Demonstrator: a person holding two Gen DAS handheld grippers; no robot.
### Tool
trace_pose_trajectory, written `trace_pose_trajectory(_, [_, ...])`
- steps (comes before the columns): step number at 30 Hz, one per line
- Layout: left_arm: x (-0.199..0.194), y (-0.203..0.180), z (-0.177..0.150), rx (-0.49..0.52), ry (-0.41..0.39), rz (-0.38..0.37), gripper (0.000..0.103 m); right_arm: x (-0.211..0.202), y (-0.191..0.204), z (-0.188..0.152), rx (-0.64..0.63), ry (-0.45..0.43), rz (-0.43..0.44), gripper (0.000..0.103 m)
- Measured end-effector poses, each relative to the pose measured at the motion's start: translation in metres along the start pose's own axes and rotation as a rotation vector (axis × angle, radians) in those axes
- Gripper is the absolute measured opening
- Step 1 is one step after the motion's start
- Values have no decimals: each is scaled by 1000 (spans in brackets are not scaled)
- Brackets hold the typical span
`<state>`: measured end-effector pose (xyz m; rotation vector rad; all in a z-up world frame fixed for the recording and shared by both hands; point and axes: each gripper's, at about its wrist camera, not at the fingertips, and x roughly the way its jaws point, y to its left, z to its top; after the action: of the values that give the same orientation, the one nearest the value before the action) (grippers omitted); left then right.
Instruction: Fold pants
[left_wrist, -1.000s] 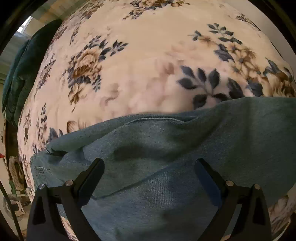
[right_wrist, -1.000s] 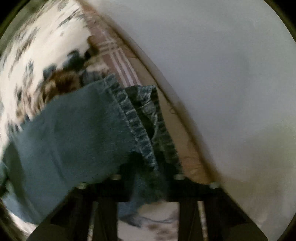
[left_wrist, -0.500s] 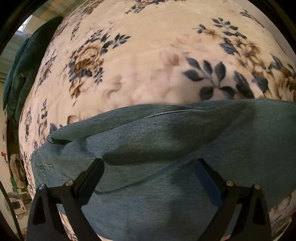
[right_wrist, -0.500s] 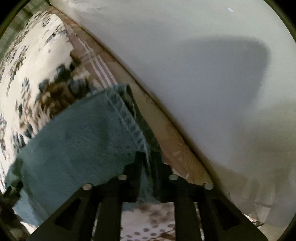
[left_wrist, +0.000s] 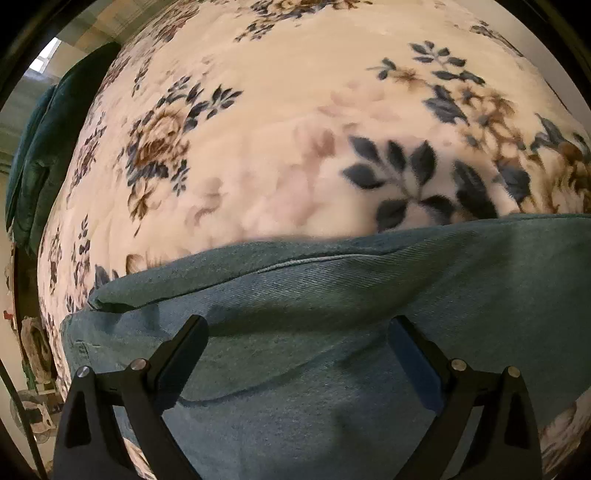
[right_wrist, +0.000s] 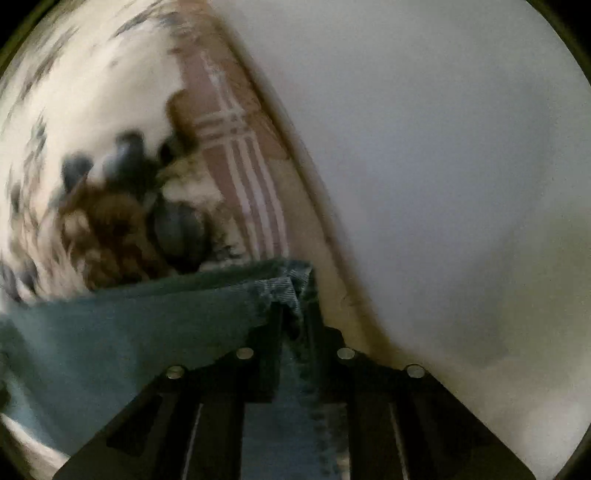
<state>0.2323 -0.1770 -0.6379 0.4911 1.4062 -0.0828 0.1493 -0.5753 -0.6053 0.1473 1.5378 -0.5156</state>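
Blue denim pants (left_wrist: 332, 314) lie across the floral blanket (left_wrist: 277, 129), folded lengthwise with a seam along the top layer. My left gripper (left_wrist: 295, 332) is open and hovers just above the pants, its fingers spread wide over the fabric. In the right wrist view my right gripper (right_wrist: 295, 317) is shut on the hem end of the pants (right_wrist: 129, 332) and holds it lifted near the bed's far edge. The view is blurred by motion.
A dark green cushion or quilt (left_wrist: 33, 155) lies at the bed's left edge. In the right wrist view a plaid sheet (right_wrist: 236, 147) shows under the blanket, next to a wooden bed rail (right_wrist: 325, 229) and a white wall (right_wrist: 443, 147).
My right gripper has moved with the hem end in it, and less of the pants now shows ahead of its fingers. The left gripper stayed open and shifted slightly over the pants.
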Motion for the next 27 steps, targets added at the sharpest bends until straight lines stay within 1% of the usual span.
trace_pose_trajectory(1, [-1,0,0,2,-3,2,100,-10,3,-2,-47,-65,-127,0])
trace_pose_trajectory(2, [-1,0,0,6,-4,3,100,-15,3,-2,-68,-108,-224,1])
trace_pose_trajectory(3, [-1,2,0,6,-3,0,100,-15,-4,0,-42,-115,-232,0])
trace_pose_trajectory(4, [-1,4,0,2,1,-7,100,-12,-14,2,8,-84,-162,0])
trace_pose_trajectory(5, [-4,8,-1,-7,1,-17,100,-9,-18,4,25,-39,-105,1])
trace_pose_trajectory(6, [-7,15,-3,-24,-6,-32,100,-10,-17,5,22,-9,-33,1])
trace_pose_trajectory(7, [-10,22,-6,-41,-8,-47,100,-16,-12,4,10,3,14,1])
trace_pose_trajectory(8, [-13,31,-10,-65,-4,-59,100,-22,-7,1,-3,7,37,4])
trace_pose_trajectory(9, [-15,44,-17,-100,0,-74,100,-29,1,-2,-14,17,60,11])
trace_pose_trajectory(10, [-16,56,-23,-129,5,-97,100,-37,9,-5,-12,19,90,15])
trace_pose_trajectory(11, [-15,69,-29,-162,12,-114,100,-48,20,-9,3,7,133,26])
trace_pose_trajectory(12, [-13,84,-33,-195,20,-113,100,-54,29,-11,4,1,169,35])
trace_pose_trajectory(14, [-2,110,-36,-250,37,-108,100,-65,64,-14,-19,-3,263,38])
trace_pose_trajectory(15, [8,124,-34,-276,48,-86,100,-66,91,-10,-46,3,299,38])
trace_pose_trajectory(17, [29,146,-26,-316,65,-65,100,-68,124,-16,-92,10,312,38])
trace_pose_trajectory(19, [55,167,-16,-372,111,-61,100,-62,145,-18,-89,31,337,38])
trace_pose_trajectory(20, [65,176,-11,-399,125,-79,101,-56,152,-17,-79,39,327,38])
trace_pose_trajectory(21, [75,184,-5,-423,134,-85,101,-37,158,-6,-76,42,303,38])
trace_pose_trajectory(23, [88,191,3,-440,157,-104,101,-31,157,-7,-59,60,300,38])
trace_pose_trajectory(24, [89,192,7,-440,157,-100,101,-30,155,-7,-52,68,306,38])
trace_pose_trajectory(27, [85,183,13,-376,133,-44,101,-39,138,-18,-49,59,288,38])
